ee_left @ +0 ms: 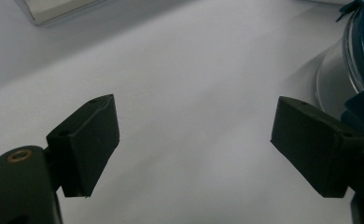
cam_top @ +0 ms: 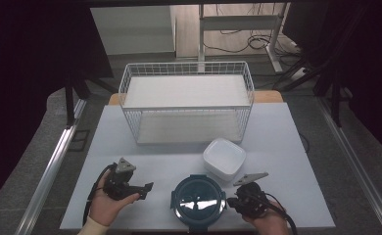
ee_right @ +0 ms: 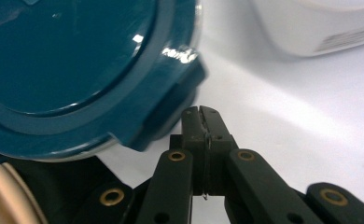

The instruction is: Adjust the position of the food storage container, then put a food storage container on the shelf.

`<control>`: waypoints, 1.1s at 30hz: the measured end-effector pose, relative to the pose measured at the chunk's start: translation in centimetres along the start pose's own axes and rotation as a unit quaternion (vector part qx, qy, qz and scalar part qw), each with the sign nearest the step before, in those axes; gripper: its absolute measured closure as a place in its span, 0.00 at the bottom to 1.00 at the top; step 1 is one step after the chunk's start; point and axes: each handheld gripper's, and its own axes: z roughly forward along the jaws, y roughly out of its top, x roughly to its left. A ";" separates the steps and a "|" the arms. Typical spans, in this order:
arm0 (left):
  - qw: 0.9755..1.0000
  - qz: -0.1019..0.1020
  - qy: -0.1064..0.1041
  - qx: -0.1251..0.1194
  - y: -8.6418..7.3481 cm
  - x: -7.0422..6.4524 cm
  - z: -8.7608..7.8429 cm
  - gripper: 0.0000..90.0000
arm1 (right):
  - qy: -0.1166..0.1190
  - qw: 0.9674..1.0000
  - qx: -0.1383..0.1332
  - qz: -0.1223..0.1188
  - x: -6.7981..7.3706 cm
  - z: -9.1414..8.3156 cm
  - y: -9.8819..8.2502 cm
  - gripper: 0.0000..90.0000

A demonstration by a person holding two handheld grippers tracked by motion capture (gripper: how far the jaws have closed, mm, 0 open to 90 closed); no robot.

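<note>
Black pads on the left gripper (ee_left: 194, 144) stand wide apart with nothing between them, only bare white table (cam_top: 287, 142). That looks like a hand ready to grab. Off past its right-side pad sits the round tub with the blue lid (cam_top: 198, 200), close by.

On the right gripper (ee_right: 201, 122) the two jaws are pressed tight together, holding nothing. Its tips sit just beside a clip on the lid's rim, maybe to poke or flip it.

Being round, the tub has no long side; its lid faces up. Farther out are a white square tub (cam_top: 224, 159) and a wire basket (cam_top: 186, 100).
</note>
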 end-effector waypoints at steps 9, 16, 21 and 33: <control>1.000 -0.010 -0.010 -0.014 0.2 -0.1 -0.5 0.17 | -0.005 0.998 -0.066 0.002 -2.4 -2.2 -0.5 0.73; 0.999 -0.026 -0.013 -0.022 0.1 0.0 -0.8 0.16 | -0.013 0.994 -0.109 0.015 -3.7 -2.9 -0.5 0.41; 0.999 -0.033 -0.019 -0.028 0.1 0.1 -1.0 0.16 | -0.003 0.993 -0.114 0.008 -4.5 -2.7 -0.2 0.34; 0.998 -0.044 -0.035 -0.037 0.0 -0.3 -1.3 0.16 | 0.007 0.990 -0.142 0.003 -5.3 -3.0 0.6 0.28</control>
